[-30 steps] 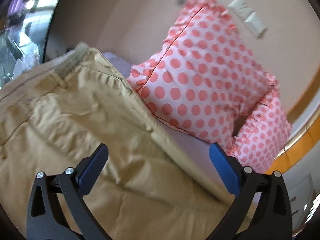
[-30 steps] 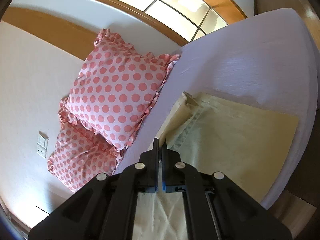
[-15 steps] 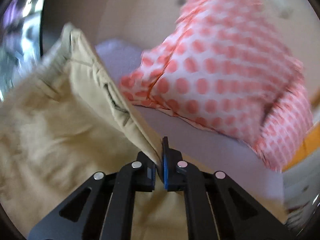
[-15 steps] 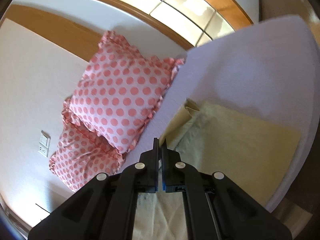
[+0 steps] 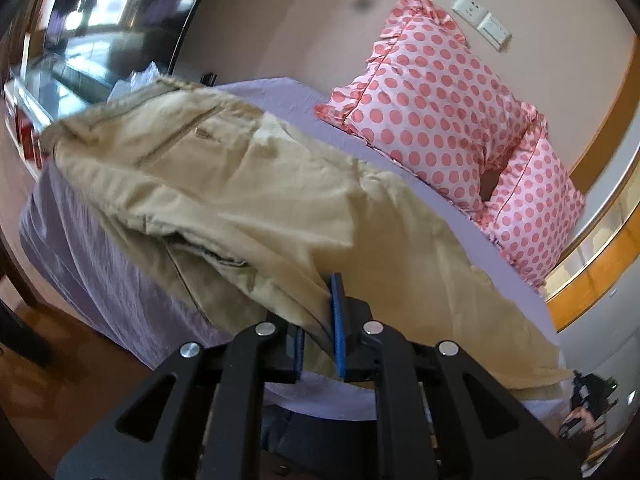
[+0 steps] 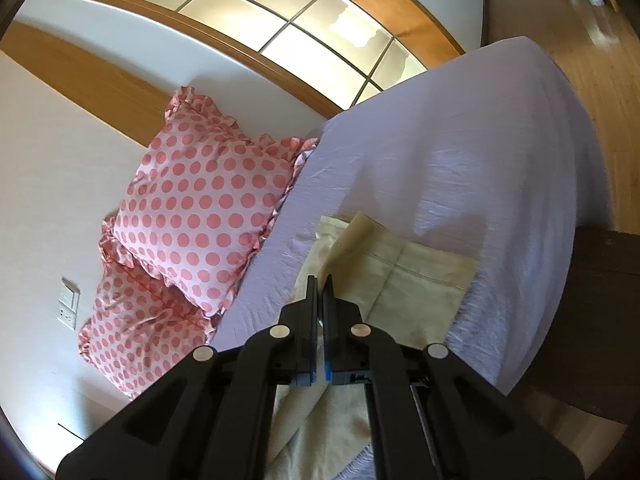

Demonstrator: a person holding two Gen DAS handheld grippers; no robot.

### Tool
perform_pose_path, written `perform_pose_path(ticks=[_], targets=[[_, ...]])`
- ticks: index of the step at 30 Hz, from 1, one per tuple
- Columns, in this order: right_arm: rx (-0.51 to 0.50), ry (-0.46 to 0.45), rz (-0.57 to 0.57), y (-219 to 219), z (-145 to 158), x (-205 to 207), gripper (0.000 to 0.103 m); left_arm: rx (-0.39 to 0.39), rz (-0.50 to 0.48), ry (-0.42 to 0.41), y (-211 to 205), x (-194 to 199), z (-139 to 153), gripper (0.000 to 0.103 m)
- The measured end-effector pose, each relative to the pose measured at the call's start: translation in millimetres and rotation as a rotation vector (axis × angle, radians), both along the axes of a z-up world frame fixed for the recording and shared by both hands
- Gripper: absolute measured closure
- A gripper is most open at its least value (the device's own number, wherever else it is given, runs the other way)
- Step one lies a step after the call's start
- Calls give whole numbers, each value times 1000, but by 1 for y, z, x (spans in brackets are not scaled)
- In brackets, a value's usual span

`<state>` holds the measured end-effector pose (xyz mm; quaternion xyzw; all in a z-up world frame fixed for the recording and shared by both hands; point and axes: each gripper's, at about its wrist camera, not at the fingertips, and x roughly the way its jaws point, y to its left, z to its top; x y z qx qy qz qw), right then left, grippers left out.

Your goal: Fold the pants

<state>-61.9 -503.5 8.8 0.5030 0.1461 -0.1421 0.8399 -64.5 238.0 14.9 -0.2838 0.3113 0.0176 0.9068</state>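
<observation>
Starting with the biggest thing, we've got a bed (image 5: 100, 280) with a lavender sheet, seen from both wrist cameras. Spread over it are the khaki pants (image 5: 248, 200), and they take up most of the left view, bunched and doubled over on themselves with a pocket seam showing near the front edge of the bed.

In the right wrist view the pants (image 6: 420, 280) look paler, lying flat on the sheet with a corner of the cloth turned up.

Up against the wall we can see two pink polka-dot pillows (image 5: 432, 112), one propped in front of the other, touching the far edge of the bed. On the wall above them sits a white outlet plate (image 5: 482, 20).

Our left tongs (image 5: 320, 312) are clamped on a thick fold of the pants, the blue pads squeezing the cloth between them. Our right tongs (image 6: 319, 292) are pinched together too, with a thin edge of the pants caught in them.
</observation>
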Motion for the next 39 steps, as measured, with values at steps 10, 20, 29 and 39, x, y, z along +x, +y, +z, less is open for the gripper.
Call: perform_pose_path(ticks=[10,20,29,39], targets=[[-94,164,-157,-11,-1,-30,22,-68,13,-58,9,-16,-14,69],[-177,199,-157,-15,-16,-24,38,-52,146,-78,31,-45,-15,47],[-419,221,-129,-3,-15,-12,44,-51,105,-69,20,-39,-17,46],[-315,41,54,24,-31,-14,81,-59,84,-76,15,-35,-19,45]])
